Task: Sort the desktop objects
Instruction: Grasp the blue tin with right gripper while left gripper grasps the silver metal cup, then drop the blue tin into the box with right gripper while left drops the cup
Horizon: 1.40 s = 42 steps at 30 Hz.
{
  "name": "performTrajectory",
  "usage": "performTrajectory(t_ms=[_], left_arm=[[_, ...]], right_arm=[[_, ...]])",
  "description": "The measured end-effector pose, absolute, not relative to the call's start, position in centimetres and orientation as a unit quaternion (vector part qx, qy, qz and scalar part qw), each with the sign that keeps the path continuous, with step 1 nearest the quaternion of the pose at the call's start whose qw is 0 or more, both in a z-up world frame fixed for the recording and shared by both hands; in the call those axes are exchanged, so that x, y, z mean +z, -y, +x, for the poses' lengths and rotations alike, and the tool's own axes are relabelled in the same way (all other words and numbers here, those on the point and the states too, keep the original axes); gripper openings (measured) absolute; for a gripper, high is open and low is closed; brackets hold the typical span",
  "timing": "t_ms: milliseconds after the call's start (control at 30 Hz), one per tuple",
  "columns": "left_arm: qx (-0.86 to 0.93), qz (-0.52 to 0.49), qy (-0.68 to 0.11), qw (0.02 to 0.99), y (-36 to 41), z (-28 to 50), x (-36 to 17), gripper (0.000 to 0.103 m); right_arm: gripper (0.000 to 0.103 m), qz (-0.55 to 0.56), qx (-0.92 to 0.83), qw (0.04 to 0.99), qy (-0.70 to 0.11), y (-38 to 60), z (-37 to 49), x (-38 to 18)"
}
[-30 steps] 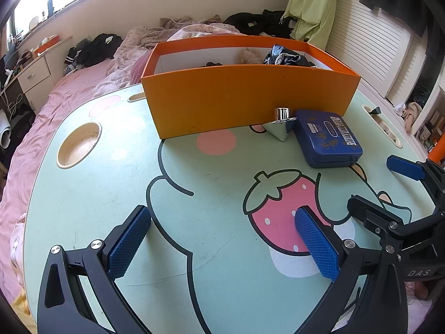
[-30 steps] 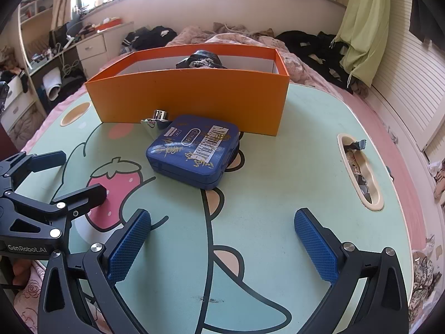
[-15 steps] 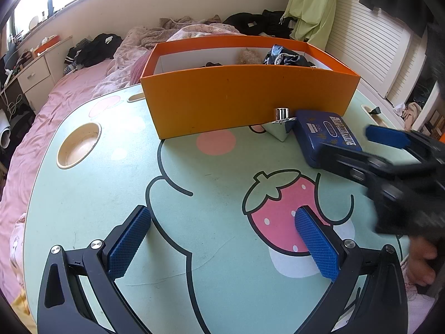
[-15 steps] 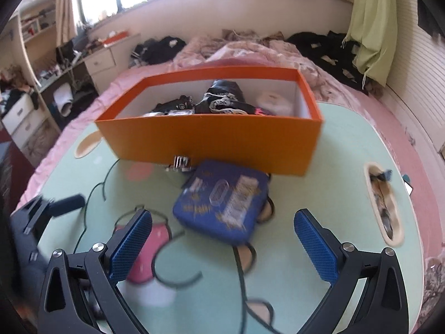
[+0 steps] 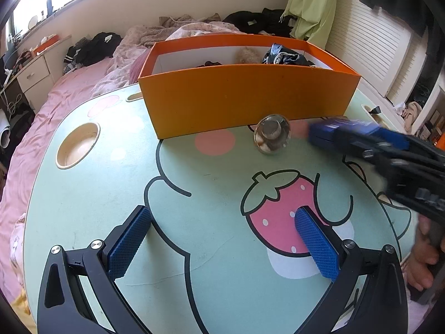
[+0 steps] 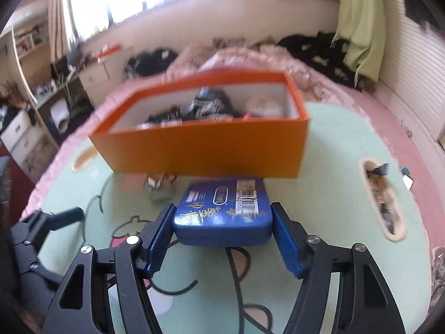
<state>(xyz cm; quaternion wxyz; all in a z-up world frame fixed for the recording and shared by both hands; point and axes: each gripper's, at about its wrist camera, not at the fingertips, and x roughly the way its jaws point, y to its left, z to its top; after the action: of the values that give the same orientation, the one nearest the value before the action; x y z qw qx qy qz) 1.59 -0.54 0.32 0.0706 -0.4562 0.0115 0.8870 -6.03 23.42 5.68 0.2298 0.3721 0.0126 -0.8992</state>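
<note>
Orange box point(image 5: 244, 97), open-topped, sits at far side of mint-green cartoon table point(image 5: 194, 189); used here as ref for all else. Inside box: dark crumpled items point(image 6: 205, 105) twd middle, pale fuzzy thing point(image 6: 264, 105) twd right end, details blurred. Just in front of box's near wall, twd its right half: blue tin point(image 6: 225, 211) w/ barcode label and gold scribble on lid, lying flat. Flanked by right gripper point(image 6: 224, 239), blue textured pads at tin's left and right sides, jaws closing at narrower-than-full spread; pads look touching or v. close to tin's sides, can't tell for sure if pressing, and can't tell whether tin is off the table. In left wrist view same gripper point(image 5: 361, 142) seen as motion-blurred streak w/ tin, right of box's front corner, hand point(image 5: 422, 256) behind it at frame edge. Just left of tin, close in front of box wall: small shiny glass-like round piece point(image 5: 272, 136) w/ silver cap, resting on table, apart from box. Nearer than that, well in front of box: left gripper point(image 5: 222, 242), jaws wide, nothing between pads, above strawberry print point(image 5: 278, 217). Left of box: round cup recess point(image 5: 78, 144) in tabletop. Right of box: long slot point(image 6: 381, 197) in tabletop w/ small bits in it. Behind box: pink bedding point(image 5: 69, 97) w/ dark clothes piled on it.
</note>
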Motion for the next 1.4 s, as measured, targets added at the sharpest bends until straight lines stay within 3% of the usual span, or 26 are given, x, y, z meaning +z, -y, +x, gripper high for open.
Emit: performTrajectory(t_ms=[333, 533, 567, 600, 833, 1133, 1167, 1267, 1400], left_arm=[[0.89, -0.444, -0.028, 0.099, -3.3, -1.8, 2.2, 0.102], [0.889, -0.438, -0.055, 0.123, -5.7, -3.2, 2.2, 0.065], [0.887, -0.44, -0.051, 0.129, -5.8, -3.5, 2.0, 0.043], [0.884, -0.445, -0.045, 0.135, -5.8, -3.8, 1.7, 0.029], [0.897, -0.411, 0.004, 0.162, -3.2, -2.4, 4.0, 0.029], [0.925, -0.351, 0.046, 0.138, 0.6, -5.4, 10.8, 0.03], [0.924, -0.355, 0.049, 0.134, 0.8, -6.2, 10.7, 0.033], [0.911, -0.392, 0.063, 0.108, 1.7, -9.0, 9.3, 0.06], [0.896, -0.425, 0.064, 0.106, 1.9, -9.7, 7.3, 0.061]], right_arm=[[0.067, 0.346, -0.918, 0.191, 0.032, -27.2, -4.5, 6.7], [0.067, 0.345, -0.918, 0.194, 0.035, -27.7, -4.6, 6.7], [0.067, 0.345, -0.918, 0.195, 0.035, -27.7, -4.6, 6.7], [0.067, 0.346, -0.917, 0.195, 0.036, -27.8, -4.6, 6.6], [0.067, 0.332, -0.911, 0.234, 0.071, -28.3, -4.6, 8.0], [0.067, 0.246, -0.92, 0.291, 0.09, -25.6, -8.2, 14.7], [0.067, 0.246, -0.921, 0.291, 0.084, -25.1, -9.0, 14.7], [0.067, 0.296, -0.913, 0.276, 0.042, -22.4, -12.1, 13.2], [0.071, 0.348, -0.907, 0.236, 0.013, -21.2, -12.9, 10.8]])
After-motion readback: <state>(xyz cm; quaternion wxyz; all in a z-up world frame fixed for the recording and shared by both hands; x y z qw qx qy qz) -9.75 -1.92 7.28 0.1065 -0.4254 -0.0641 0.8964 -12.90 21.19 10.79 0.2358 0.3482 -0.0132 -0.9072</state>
